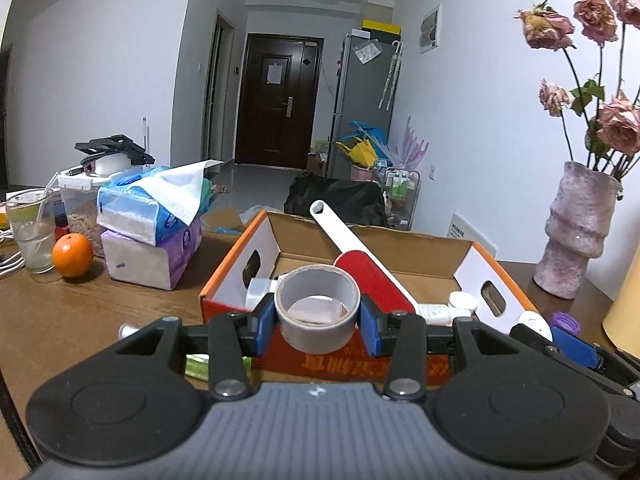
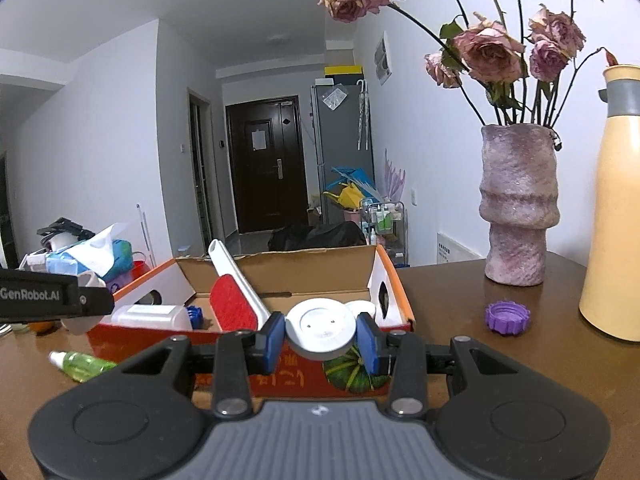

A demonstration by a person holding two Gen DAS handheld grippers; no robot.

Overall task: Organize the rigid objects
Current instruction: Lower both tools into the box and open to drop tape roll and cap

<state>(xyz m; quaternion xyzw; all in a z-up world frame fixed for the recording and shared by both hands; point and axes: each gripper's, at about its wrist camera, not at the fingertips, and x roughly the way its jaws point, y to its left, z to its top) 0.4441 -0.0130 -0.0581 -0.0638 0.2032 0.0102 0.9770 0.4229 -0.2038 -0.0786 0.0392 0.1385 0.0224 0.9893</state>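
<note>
Far left on the desk sits an orange beside a glass and stacked tissue packs. A green spray bottle lies flat in front of the cardboard box. The left gripper has its blue fingers clamped on a tape roll, held up at the box's near wall. Inside the box, a red lint brush leans with its white handle up, near a white bottle. The right gripper pinches a round white case over the box's near edge. Further right, a purple cap, a vase of dried roses, and a yellow jug.
</note>
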